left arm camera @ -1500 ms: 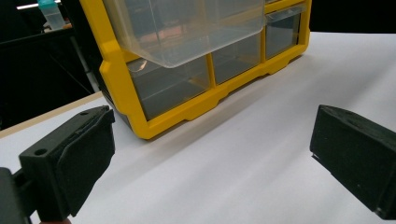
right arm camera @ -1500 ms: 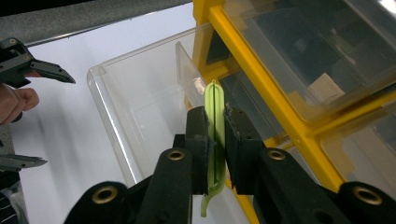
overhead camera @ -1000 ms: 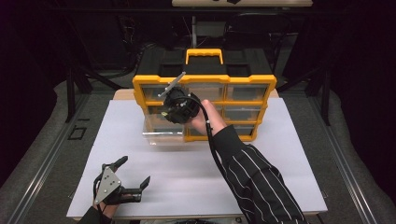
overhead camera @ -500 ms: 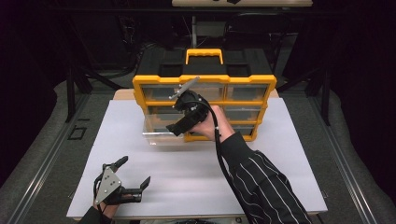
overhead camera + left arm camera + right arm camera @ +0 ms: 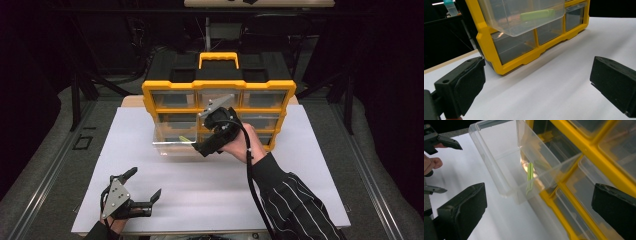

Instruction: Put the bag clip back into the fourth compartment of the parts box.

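Moved: our right gripper [image 5: 200, 148] slid right & nearer since earlier frame; jaws just been opening, nothing between them
Right gripper now: released, jaws wide, just beside the drawer's front
Clear drawer [image 5: 175, 137]: pulled out of yellow organizer [image 5: 218, 86], middle row, left; green stick [image 5: 530, 175] inside
Left gripper [image 5: 142, 192]: released, empty, low over white tabletop [image 5: 200, 200], well apart from organizer
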The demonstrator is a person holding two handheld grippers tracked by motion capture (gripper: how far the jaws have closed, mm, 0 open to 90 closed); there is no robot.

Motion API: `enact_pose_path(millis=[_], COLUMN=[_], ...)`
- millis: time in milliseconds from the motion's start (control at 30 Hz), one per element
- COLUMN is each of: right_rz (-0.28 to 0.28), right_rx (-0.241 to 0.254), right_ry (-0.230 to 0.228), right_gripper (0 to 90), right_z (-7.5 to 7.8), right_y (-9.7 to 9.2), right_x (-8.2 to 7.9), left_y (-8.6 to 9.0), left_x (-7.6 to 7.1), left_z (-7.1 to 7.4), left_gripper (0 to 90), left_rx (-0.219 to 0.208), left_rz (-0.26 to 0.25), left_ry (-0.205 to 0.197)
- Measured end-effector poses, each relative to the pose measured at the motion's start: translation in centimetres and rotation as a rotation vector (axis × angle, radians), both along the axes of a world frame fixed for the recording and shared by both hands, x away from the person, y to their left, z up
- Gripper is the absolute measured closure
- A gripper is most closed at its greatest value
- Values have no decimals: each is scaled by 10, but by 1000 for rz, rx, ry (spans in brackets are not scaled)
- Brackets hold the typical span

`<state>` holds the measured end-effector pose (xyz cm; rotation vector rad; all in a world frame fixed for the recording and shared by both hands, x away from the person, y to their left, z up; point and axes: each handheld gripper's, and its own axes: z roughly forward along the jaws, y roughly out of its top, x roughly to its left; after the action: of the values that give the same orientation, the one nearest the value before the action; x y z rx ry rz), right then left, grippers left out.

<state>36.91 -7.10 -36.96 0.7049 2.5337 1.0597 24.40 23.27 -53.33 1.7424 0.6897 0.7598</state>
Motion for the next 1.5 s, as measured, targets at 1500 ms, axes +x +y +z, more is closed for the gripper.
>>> enact_pose_path(millis=[1500], right_rz=[-218], right_rx=[137], right_ry=[-101], right_gripper=[0], right_z=[-99], right_y=[-120], right_x=[-71], left_y=[0], left_x=[0], left_z=[0], left_gripper=[1], left_rx=[9], left_rz=[8], left_ry=[0])
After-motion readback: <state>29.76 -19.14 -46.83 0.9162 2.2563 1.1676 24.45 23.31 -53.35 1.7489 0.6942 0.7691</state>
